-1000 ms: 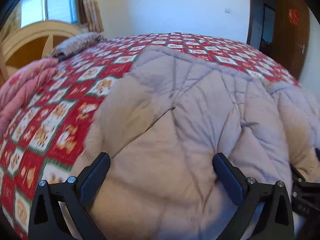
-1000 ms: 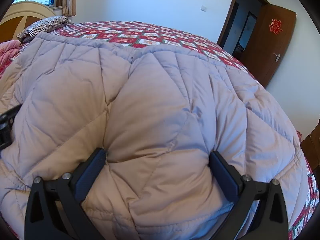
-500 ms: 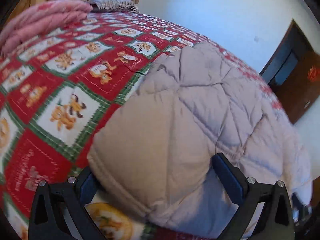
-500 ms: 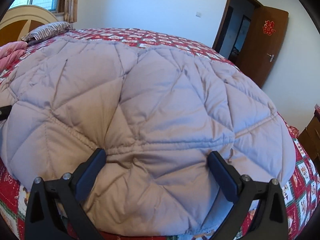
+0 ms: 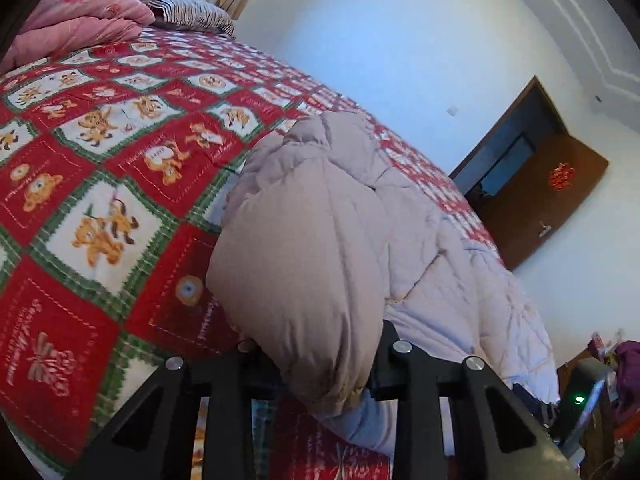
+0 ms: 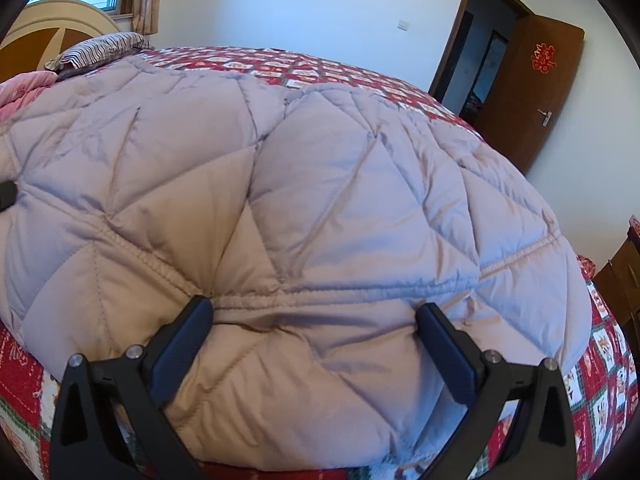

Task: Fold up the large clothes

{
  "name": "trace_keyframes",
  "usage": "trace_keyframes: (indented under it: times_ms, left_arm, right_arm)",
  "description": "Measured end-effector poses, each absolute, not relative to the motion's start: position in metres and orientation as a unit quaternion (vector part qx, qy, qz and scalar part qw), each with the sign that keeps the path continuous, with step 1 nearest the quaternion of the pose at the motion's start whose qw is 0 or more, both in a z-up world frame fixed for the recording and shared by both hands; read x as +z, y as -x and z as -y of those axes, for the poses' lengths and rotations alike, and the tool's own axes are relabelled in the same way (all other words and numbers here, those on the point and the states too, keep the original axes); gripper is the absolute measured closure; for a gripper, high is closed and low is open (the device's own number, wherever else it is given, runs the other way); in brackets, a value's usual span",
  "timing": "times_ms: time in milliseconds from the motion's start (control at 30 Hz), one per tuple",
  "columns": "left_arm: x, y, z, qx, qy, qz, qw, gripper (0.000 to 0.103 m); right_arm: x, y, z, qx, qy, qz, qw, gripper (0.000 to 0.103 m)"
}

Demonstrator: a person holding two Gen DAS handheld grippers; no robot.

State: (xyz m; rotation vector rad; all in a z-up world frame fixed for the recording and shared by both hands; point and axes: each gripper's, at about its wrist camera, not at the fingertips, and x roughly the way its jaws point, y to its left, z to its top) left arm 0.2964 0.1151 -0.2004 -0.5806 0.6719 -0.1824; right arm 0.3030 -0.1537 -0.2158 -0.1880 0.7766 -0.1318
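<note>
Red cartoon-print bedspread (image 5: 100,200) under quilted coat (image 6: 320,200), lettering unreadable.

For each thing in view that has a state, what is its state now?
Left gripper: shut on coat.
Right gripper: open, fingers over coat.
Coat: spread on bed, left edge bunched.
Door: open.
Pink quilt: folded by pillow.

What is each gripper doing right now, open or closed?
Left gripper: closed on a bunched fold of the quilted coat.
Right gripper: open, fingers apart over the coat.
</note>
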Motion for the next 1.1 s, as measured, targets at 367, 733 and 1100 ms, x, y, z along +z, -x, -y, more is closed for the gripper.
trace_keyframes:
  times_ms: [367,733,1100]
  left_arm:
    - [-0.142,-0.242,-0.189,-0.024,0.208,-0.263,0.942,0.074]
    - [-0.046,-0.254,-0.029,-0.136,0.053,-0.185,0.972,0.074]
    - [-0.147,-0.282,0.196,-0.222,-0.19,-0.239,0.926,0.074]
  right_arm:
    - [-0.214,-0.273,0.052,0.005,0.152,-0.341,0.928,0.0]
    - [-0.148,-0.242,0.195,-0.025,0.046,-0.325,0.944,0.0]
    - [-0.181,-0.241,0.388,-0.176,-0.079,-0.37,0.909,0.0]
